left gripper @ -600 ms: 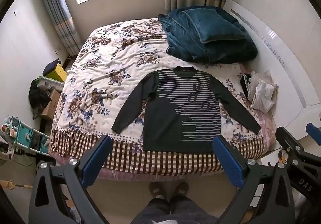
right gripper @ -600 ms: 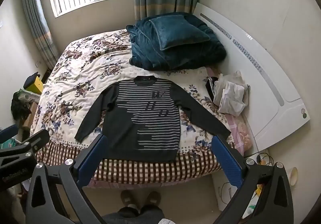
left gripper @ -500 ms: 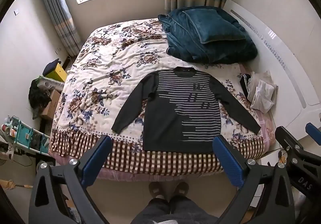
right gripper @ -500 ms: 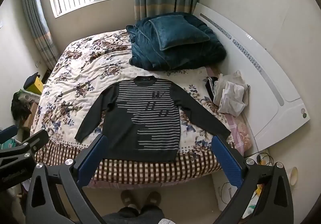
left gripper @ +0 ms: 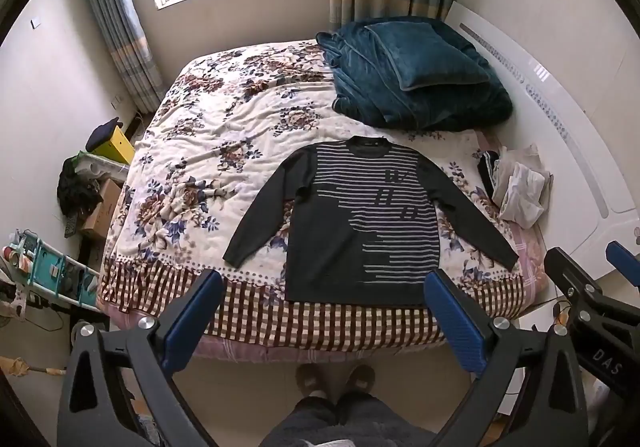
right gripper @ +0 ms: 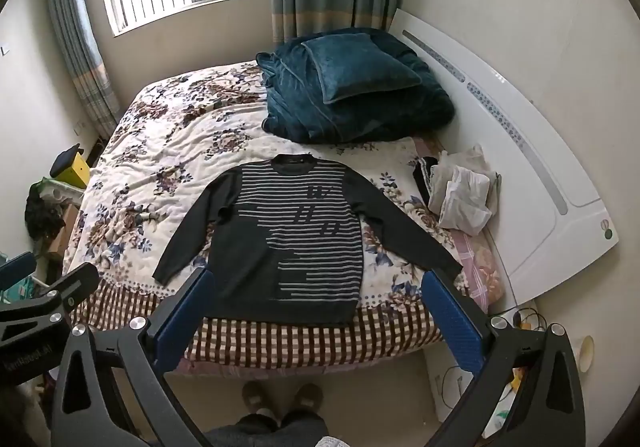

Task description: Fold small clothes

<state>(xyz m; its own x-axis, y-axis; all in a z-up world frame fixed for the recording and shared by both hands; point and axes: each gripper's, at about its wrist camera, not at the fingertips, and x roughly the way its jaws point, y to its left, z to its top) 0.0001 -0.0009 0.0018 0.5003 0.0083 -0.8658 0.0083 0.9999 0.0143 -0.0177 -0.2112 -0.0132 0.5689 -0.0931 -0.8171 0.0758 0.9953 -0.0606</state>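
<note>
Both grippers, left gripper [left gripper: 322, 317] and right gripper [right gripper: 316, 317], hang wide and empty above the bed [left gripper: 192, 151]; we note nothing changed since earlier frames. Sweater [left gripper: 360, 223] lies flat, unfolded, folding not begun.

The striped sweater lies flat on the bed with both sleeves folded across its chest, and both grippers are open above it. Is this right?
Not quite. The striped sweater lies flat on the bed, but both sleeves are spread outward, as the left wrist view shows. The left gripper and right gripper are open.
</note>
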